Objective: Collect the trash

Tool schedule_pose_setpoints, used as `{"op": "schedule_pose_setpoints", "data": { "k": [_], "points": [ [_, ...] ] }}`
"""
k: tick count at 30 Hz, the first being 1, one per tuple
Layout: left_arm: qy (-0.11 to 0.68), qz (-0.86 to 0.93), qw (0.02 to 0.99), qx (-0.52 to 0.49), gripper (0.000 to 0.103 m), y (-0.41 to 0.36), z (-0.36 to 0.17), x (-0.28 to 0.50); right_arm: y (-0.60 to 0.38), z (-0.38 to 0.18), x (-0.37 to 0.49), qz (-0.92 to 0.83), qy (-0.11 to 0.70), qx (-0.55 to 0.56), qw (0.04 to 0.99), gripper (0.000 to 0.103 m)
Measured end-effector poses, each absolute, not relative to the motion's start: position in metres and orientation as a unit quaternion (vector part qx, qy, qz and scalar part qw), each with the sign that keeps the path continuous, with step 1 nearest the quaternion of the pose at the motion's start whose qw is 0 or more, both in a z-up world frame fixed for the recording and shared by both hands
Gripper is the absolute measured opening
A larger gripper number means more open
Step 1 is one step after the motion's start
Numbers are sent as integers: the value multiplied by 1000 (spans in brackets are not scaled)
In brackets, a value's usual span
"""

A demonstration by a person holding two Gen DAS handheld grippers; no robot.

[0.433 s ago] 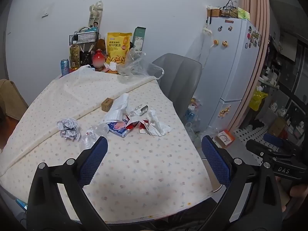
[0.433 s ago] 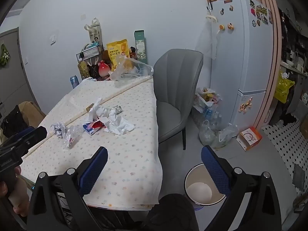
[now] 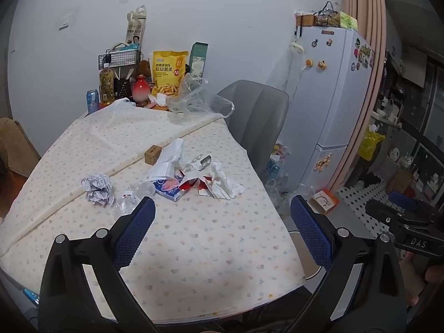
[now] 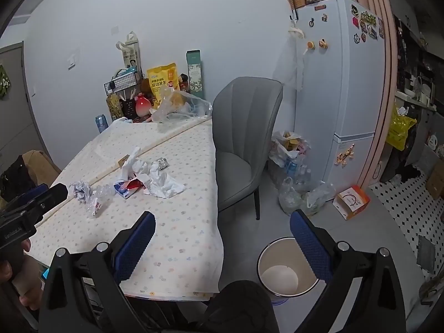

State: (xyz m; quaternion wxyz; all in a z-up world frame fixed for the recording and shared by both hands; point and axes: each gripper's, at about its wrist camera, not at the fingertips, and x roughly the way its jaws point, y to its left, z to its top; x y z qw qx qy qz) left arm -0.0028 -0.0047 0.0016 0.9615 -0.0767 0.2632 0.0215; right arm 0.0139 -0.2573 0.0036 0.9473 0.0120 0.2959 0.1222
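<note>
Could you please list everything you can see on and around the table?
paper ball: 1, white, table's left
crushed bottle: 1, clear, beside paper ball
wrappers: heap, white, red and blue, table's middle
small box: 1, brown, behind heap
snack bag: 1, yellow, table's far end
can: 1, blue, far end
chair: 1, grey, beside table
fridge: 1, white, right
bin: 1, white, floor
left hand-held gripper: open
right hand-held gripper: open

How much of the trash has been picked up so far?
None yet. The bin on the floor looks empty. Left gripper and right gripper are open, holding nothing. The crumpled paper, plastic bottle and wrappers lie on the table.
</note>
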Motion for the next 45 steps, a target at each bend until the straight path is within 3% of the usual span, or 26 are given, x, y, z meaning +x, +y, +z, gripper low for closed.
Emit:
{"op": "schedule_pose_setpoints", "data": {
  "k": [45],
  "points": [
    [259, 23, 963, -70, 97, -3, 6, -8, -268, 5, 9, 115, 282, 23, 952, 95]
  ]
}}
